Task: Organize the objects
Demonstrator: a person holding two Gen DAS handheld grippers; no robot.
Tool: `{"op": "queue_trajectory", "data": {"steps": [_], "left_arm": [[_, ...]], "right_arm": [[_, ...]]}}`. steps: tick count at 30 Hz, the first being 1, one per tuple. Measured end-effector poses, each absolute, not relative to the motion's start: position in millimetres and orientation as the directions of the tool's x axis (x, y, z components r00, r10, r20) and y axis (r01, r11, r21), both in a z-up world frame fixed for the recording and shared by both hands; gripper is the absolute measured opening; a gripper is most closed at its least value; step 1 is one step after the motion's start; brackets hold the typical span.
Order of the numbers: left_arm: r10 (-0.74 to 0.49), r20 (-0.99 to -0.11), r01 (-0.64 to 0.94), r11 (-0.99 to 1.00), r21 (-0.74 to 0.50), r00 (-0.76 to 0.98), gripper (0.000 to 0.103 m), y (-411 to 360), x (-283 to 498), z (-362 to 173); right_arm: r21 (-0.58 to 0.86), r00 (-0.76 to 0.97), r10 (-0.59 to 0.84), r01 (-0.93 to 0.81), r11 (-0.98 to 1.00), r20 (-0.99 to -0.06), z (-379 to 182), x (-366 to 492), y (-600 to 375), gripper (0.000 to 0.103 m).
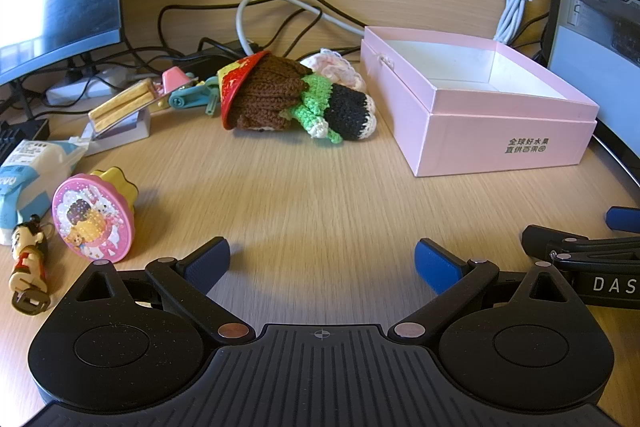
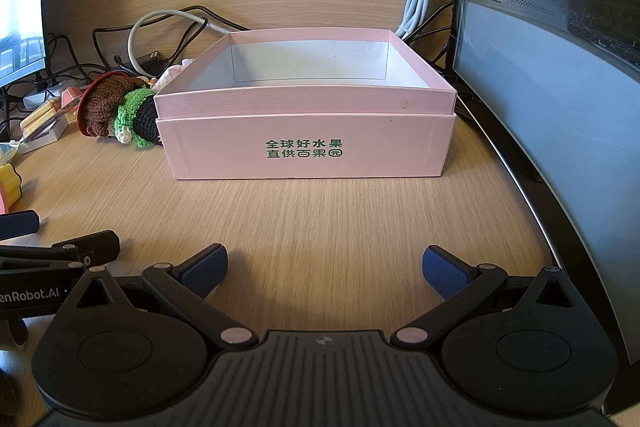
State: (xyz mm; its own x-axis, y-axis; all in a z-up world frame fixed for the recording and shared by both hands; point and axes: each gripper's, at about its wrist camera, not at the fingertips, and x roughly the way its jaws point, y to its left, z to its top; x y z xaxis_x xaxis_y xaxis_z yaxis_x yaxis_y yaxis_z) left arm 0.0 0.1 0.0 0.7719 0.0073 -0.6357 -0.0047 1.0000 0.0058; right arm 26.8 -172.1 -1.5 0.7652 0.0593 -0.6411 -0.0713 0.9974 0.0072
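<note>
The open pink cardboard box (image 2: 308,147), printed with green characters on its front wall, stands empty on the light wood-grain tabletop (image 1: 320,195), straight ahead of the right claw (image 2: 325,269) and to the right in the left wrist view. Just beside its left wall lies a crocheted doll with brown yarn hair, green scarf and black body (image 1: 296,99), its head inside a red and yellow hat. Further left sit a round pink tin with a cartoon lid (image 1: 93,223), tipped on its edge against a yellow piece, a small toy figurine (image 1: 29,273) lying near it, and a blue and white packet (image 1: 28,167). The left claw (image 1: 322,265) hangs over bare tabletop with its blue pads spread wide and nothing between them. The right claw is likewise spread wide and holds nothing, well short of the box.
</note>
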Motion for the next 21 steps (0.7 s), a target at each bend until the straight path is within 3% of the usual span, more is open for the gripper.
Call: {"op": "queue_trajectory", "data": {"steps": [21], "left_arm": [[-0.005, -0.636, 0.015, 1.000, 0.009, 0.772, 0.102, 0.1, 1.5, 0.7]], "right_arm": [[0.007, 0.765, 0.059, -0.071, 0.997, -0.641, -2.3, 26.4, -171.3, 0.103]]}}
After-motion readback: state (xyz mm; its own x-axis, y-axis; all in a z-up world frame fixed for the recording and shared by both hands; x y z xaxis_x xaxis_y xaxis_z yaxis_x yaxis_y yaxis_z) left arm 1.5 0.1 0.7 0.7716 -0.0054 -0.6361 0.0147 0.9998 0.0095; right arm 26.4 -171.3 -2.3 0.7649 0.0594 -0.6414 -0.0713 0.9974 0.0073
